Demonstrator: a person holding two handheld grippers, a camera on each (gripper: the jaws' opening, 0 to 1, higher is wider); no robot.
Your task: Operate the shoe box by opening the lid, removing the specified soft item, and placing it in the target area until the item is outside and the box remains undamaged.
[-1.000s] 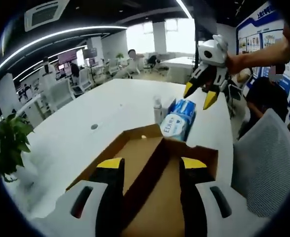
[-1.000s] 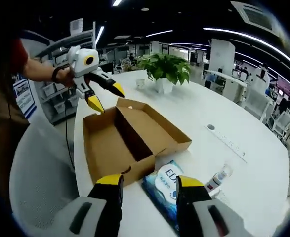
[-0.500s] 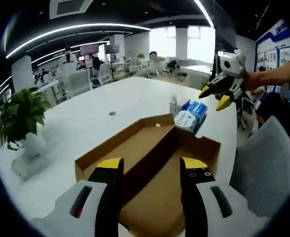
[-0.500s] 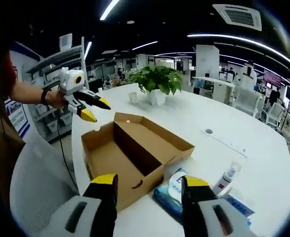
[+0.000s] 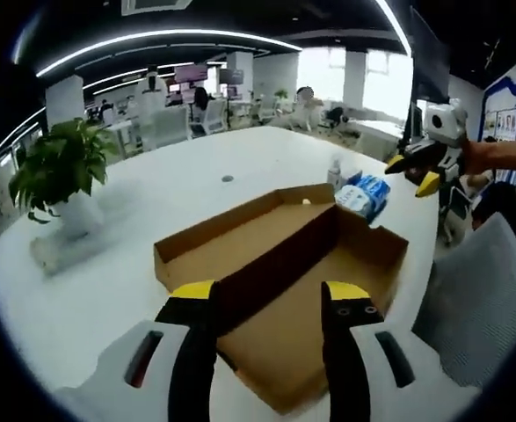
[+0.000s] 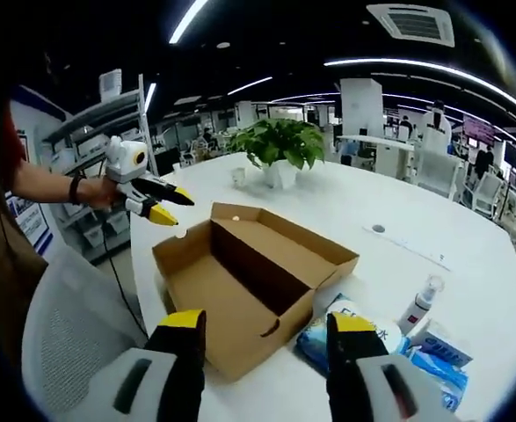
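The brown cardboard shoe box [image 5: 266,237] lies open on the white table [image 5: 143,220], lid and base side by side, both looking empty. A blue-and-white soft wipes pack [image 5: 367,192] rests on the table just beyond the box. My left gripper [image 5: 269,303] hovers open over the box's near end, holding nothing. In the right gripper view, my right gripper [image 6: 266,327] is open above the box [image 6: 214,294] edge, with the wipes pack [image 6: 321,332] beside its right jaw. The right gripper [image 5: 410,174] and the left gripper [image 6: 177,207] each appear across the box, held in a hand.
A small spray bottle [image 6: 418,301] and a blue packet [image 6: 438,367] lie right of the wipes. A potted plant [image 6: 279,145] stands at the table's far side. A grey mesh chair [image 6: 64,338] sits by the table edge. Office desks and people fill the background.
Both grippers have drawn back from the box, so more of the table and box shows. The wipes pack stays on the table. Both stay open.
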